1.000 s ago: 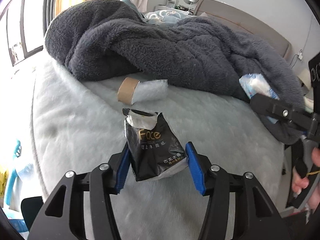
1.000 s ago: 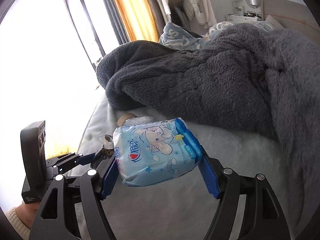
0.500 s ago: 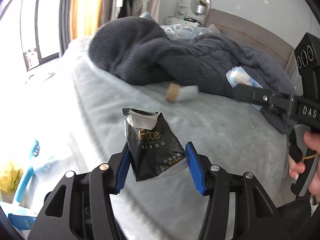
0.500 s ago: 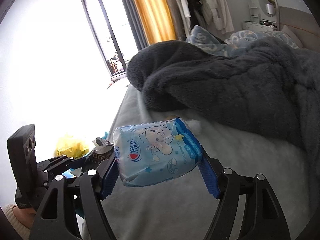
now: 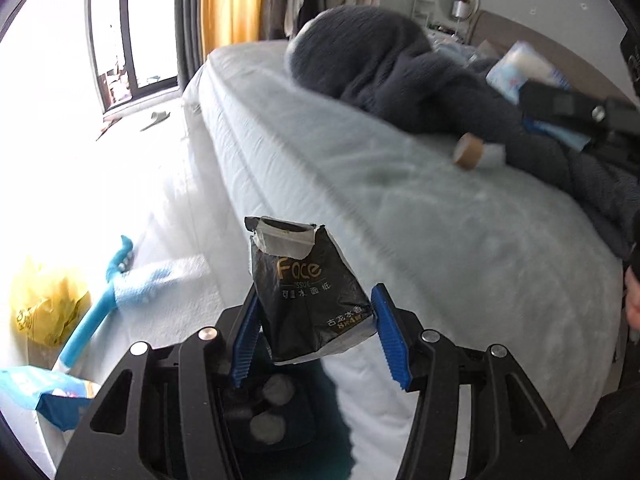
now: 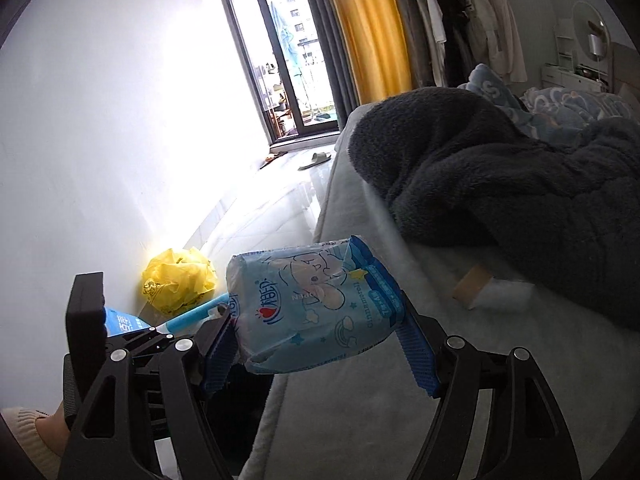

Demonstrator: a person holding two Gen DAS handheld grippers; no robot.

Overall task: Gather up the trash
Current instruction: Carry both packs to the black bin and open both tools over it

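My left gripper (image 5: pixel 314 334) is shut on a black tissue packet (image 5: pixel 308 292) with a torn grey top. It hangs past the bed's edge, above a dark bin (image 5: pixel 272 420) holding crumpled wads. My right gripper (image 6: pixel 320 344) is shut on a blue wet-wipe pack (image 6: pixel 316 304), held over the corner of the bed. That pack (image 5: pixel 520 68) and the right gripper's arm show at the left wrist view's far right. A cardboard roll (image 5: pixel 468 152) in clear wrap lies on the bed against the blanket; it appears as the cardboard roll (image 6: pixel 472 286) in the right wrist view.
A dark fleece blanket (image 6: pixel 500 172) is heaped on the pale grey bed (image 5: pixel 420 220). On the floor by the wall lie a yellow plastic bag (image 6: pixel 176 282), a blue-handled brush (image 5: pixel 92 316) and a blue packet (image 5: pixel 52 396). A slipper (image 6: pixel 316 158) sits near the balcony door.
Both grippers have swung left, away from the blanket towards the bed's edge and the floor, each still holding its packet. The bin, yellow bag and brush have come into view.
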